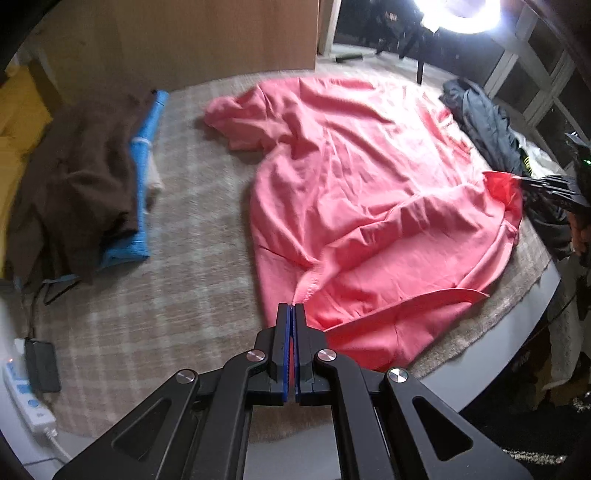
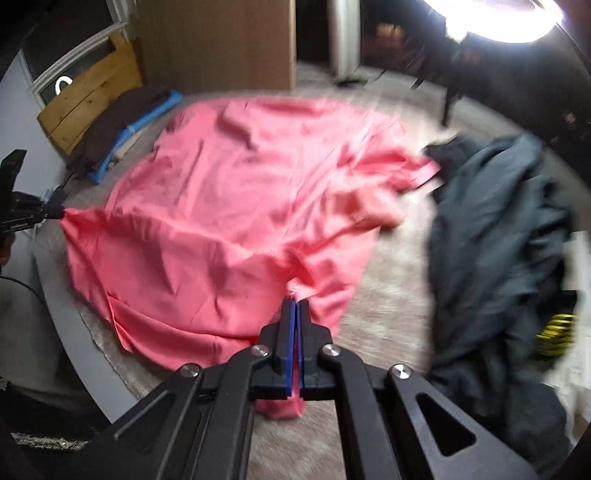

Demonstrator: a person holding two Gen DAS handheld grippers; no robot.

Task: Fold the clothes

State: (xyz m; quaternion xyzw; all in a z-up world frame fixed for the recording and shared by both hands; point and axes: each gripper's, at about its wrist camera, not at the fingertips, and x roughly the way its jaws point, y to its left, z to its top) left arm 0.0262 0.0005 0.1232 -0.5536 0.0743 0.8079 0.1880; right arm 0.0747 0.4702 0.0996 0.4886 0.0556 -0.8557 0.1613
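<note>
A large pink garment (image 1: 369,192) lies spread and wrinkled on the checked beige cloth of the table (image 1: 192,206). My left gripper (image 1: 294,307) is shut on its near hem corner. In the right wrist view my right gripper (image 2: 295,303) is shut on the opposite corner of the pink garment (image 2: 236,206), with a fold of it hanging below the fingers. Each gripper shows in the other view: the right gripper (image 1: 517,180) at the right edge, the left gripper (image 2: 61,213) at the left edge, both pinching pink cloth.
A brown garment (image 1: 81,192) on a blue rolled mat (image 1: 146,147) lies at the left. A dark grey garment (image 2: 498,236) is piled at the right. A power strip (image 1: 26,398) sits at the near left. A bright lamp (image 1: 458,11) glares behind. The table edge (image 1: 517,325) curves near.
</note>
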